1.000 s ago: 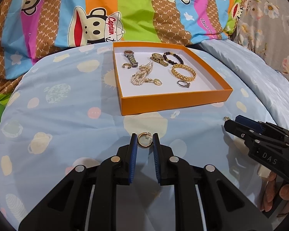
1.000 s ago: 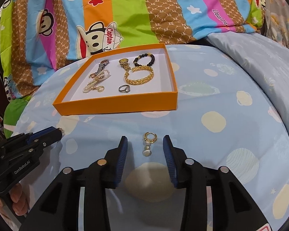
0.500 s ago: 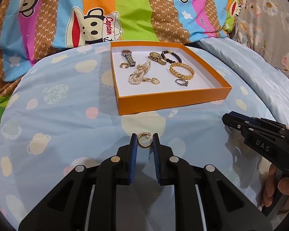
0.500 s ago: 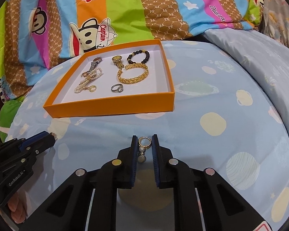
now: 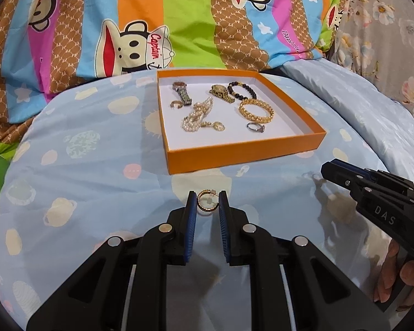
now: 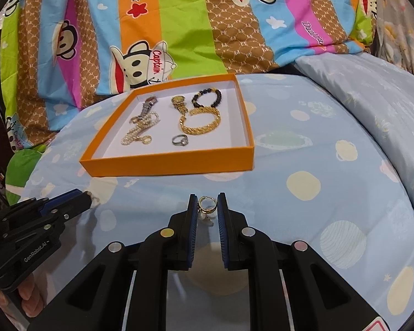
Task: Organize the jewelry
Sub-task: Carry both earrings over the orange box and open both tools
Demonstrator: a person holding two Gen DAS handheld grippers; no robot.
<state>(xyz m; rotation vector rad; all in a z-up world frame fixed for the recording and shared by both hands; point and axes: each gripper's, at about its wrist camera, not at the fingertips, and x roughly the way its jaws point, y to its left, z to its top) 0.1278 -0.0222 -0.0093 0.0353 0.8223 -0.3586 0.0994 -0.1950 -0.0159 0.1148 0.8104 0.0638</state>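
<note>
An orange box [image 5: 243,151] with a white floor lies on the pale blue bedcover and holds watches, a pearl strand, a gold bracelet [image 5: 256,110], a beaded bracelet and a ring; the box also shows in the right wrist view [image 6: 168,162]. My left gripper [image 5: 207,202] is shut on a gold hoop earring [image 5: 207,206], just in front of the box's near wall. My right gripper [image 6: 206,204] is shut on a gold earring with a pearl drop [image 6: 205,209], held above the cover in front of the box.
A striped monkey-print quilt [image 5: 151,27] rises behind the box. A folded pale blue blanket [image 6: 372,96] lies to the right. The right gripper's body shows at the right of the left wrist view [image 5: 372,193]; the left one shows at the left of the right wrist view [image 6: 41,215].
My right gripper closed on the pearl-drop earring and lifted it off the cover. My left gripper stays shut on the hoop; both have drawn slightly back from the box.
</note>
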